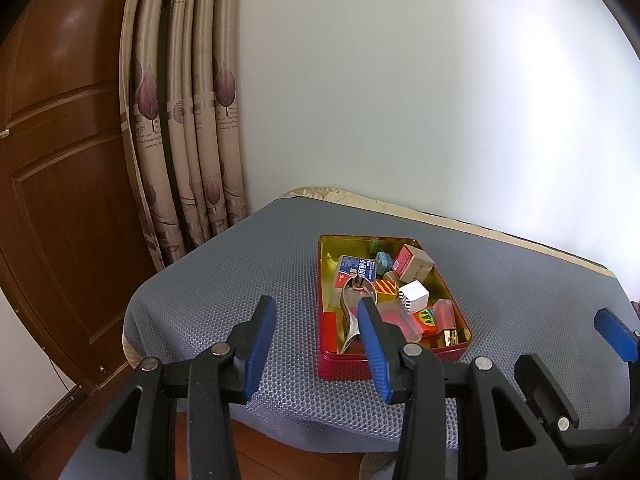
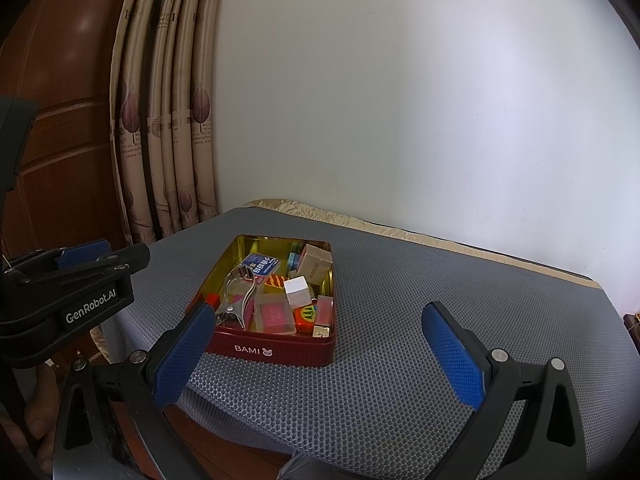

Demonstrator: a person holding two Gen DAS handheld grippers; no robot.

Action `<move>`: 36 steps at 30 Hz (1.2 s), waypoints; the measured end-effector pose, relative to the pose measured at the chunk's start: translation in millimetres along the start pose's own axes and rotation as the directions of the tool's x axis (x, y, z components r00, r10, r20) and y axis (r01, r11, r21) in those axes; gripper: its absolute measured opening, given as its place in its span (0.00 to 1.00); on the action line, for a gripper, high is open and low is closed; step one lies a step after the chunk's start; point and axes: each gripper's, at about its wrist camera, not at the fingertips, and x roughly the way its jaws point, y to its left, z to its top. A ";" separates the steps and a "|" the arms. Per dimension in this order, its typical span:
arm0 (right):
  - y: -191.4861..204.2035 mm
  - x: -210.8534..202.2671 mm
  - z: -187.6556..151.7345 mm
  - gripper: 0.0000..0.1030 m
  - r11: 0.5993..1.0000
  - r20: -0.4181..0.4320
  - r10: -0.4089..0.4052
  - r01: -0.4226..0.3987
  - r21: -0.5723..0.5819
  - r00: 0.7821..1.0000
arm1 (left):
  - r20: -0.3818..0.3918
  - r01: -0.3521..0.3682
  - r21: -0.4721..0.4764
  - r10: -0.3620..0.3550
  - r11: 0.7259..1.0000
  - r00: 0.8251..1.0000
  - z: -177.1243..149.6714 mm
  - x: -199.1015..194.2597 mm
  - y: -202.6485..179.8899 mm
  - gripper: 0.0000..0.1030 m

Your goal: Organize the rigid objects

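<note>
On the table, which is covered by a grey mesh mat, a red tin sits open, marked "BAMI" on its near wall and gold inside. In the right wrist view it lies near the middle of the mat, closer to the left edge than the right.

Tin contents, all loose and jumbled:
- metal clippers, lying lengthwise along the tin's left side
- blue card under the clippers' far end
- white cube near the centre
- tan box in the far right corner, tilted
- orange striped piece just left of the cube
- pink clear case toward the near wall
- small orange pack with green marks, beside the case
- small gold piece in the near right corner

Left gripper: jaws partly apart, nothing between them; held above the near edge, left of the tin. In its own view the right pad overlaps the tin's near left corner.

Right gripper: jaws wide apart, empty; held above the near edge, with the tin showing between the fingers. Contact with the tin: none visible.

Behind the table: white wall, patterned curtain, brown door.
</note>
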 end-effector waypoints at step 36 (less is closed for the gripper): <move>-4.2 -1.3 -5.5 0.99 1.000 0.000 -0.008 0.008 -0.018 1.000 | 0.009 -0.013 0.015 0.013 1.000 1.000 -0.9 -0.2 -6.2 0.42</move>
